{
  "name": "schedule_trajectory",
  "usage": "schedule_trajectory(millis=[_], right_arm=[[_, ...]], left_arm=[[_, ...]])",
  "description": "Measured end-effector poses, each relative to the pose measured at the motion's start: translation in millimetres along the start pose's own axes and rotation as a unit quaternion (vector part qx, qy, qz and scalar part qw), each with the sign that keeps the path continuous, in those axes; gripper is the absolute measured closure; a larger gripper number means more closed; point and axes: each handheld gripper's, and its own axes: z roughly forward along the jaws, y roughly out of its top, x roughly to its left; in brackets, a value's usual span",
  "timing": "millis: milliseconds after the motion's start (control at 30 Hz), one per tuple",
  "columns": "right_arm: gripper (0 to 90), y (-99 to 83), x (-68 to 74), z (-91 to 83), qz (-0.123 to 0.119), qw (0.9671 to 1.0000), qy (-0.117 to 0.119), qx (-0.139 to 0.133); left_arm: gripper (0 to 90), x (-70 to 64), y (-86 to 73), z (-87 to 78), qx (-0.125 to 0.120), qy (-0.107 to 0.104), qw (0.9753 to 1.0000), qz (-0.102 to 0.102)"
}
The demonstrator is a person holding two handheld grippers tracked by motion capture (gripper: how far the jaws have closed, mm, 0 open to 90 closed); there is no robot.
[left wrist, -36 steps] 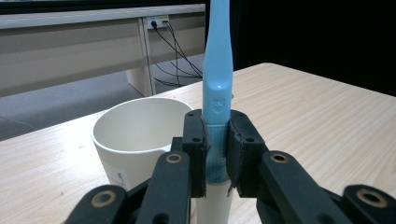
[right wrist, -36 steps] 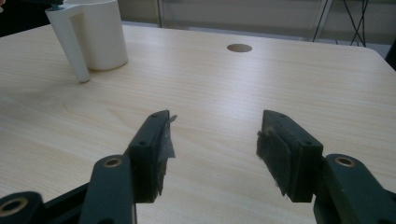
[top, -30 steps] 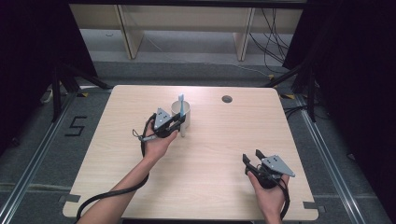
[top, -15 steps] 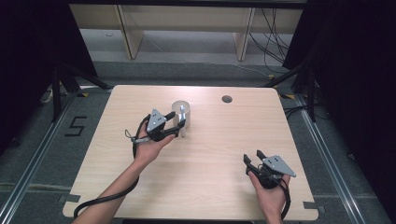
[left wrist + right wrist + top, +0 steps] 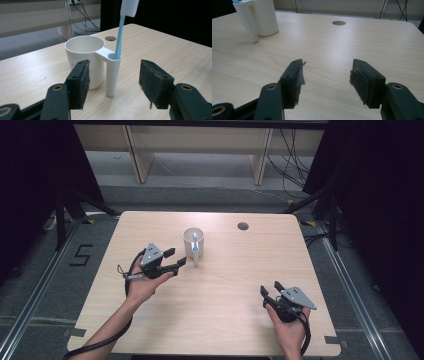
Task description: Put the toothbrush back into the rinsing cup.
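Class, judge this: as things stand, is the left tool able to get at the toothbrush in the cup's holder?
Probably yes. The left tool is open and faces the toothbrush, which stands upright in the cup holder, with nothing between them.

A pale wooden table (image 5: 220, 290) carries one white cup (image 5: 192, 243).
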Motion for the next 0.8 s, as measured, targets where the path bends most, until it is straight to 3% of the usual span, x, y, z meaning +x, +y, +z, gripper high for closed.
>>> schedule_trajectory(millis=[33,67,200,233,267,400,633,800], right_arm=[[43.6,0.0,2.0,-1.6,0.013,0.9999,-0.003,0.007],[43.6,0.1,-0.4,-0.4,-0.002,1.0,0.001,0.001],[43.5,0.2,-2.8,-1.0,-0.013,0.9999,-0.004,-0.004],[43.5,0.2,-2.8,-1.0,-0.013,0.9999,-0.004,-0.004],[43.5,0.1,-1.5,-2.6,0.004,1.0,-0.004,0.003],[43.4,-0.6,-4.7,-1.6,-0.005,1.0,-0.004,-0.007],[43.3,-1.2,-4.6,-1.6,-0.005,1.0,-0.001,-0.002],[43.2,-0.9,-5.4,-2.8,-0.015,0.9998,-0.012,0.01]], left_arm=[[41.0,-0.3,-1.5,-1.5,-0.002,-0.002,1.0,-0.004],[40.9,-0.3,-1.5,-1.5,-0.002,-0.002,1.0,-0.004],[40.6,-1.8,-9.6,-12.5,-0.004,0.001,1.0,-0.003],[40.5,-1.8,-9.6,-12.5,-0.004,0.001,1.0,-0.003],[40.5,-2.1,-14.5,-17.1,-0.007,0.002,1.0,-0.002],[40.6,0.7,-22.7,-29.3,-0.004,0.012,0.9999,-0.006],[40.4,7.6,-36.3,-48.8,-0.005,0.023,0.9996,-0.018],[40.0,11.3,-45.9,-61.2,-0.005,0.035,0.9991,-0.025]])
